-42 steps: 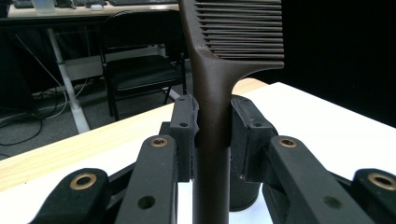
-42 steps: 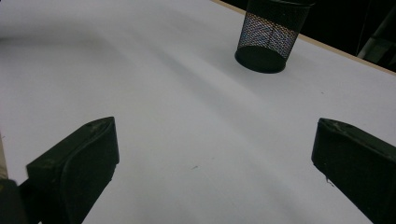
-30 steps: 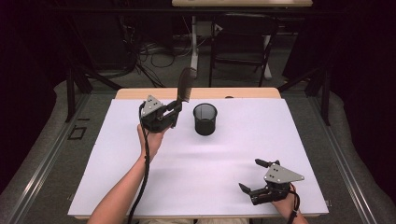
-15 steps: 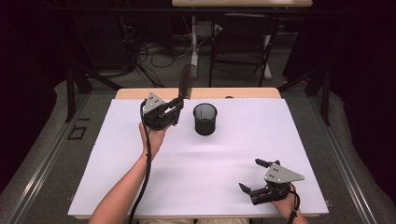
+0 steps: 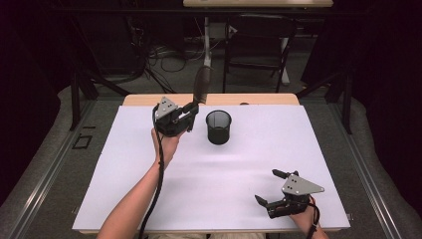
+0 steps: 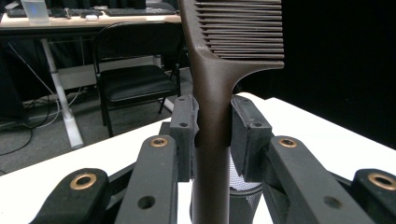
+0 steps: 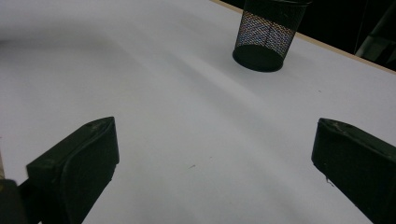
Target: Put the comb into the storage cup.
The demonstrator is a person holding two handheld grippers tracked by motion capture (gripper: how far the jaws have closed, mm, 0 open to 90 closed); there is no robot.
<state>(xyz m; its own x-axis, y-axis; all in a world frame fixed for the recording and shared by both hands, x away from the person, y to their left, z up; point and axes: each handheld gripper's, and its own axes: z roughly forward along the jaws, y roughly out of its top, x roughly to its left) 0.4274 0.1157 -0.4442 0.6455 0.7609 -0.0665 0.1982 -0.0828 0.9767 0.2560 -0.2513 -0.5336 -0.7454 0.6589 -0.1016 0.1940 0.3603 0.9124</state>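
- Now your left gripper (image 5: pixel 189 110) clamps the brown comb (image 5: pixel 201 85) by its handle, teeth up, just left of the mesh cup (image 5: pixel 219 127)
- Your right gripper (image 5: pixel 272 187) rests near the table's (image 5: pixel 298 139) front edge, jaws wide apart

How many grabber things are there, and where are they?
2. The left gripper is up near the far edge of the table, beside the mesh cup, holding a comb. The right gripper rests open near the front right corner.

Lab or office, desk (image 6: pixel 93 18) with keyboard, folding chair (image 6: pixel 133 79), floor cables (image 5: pixel 159 55)
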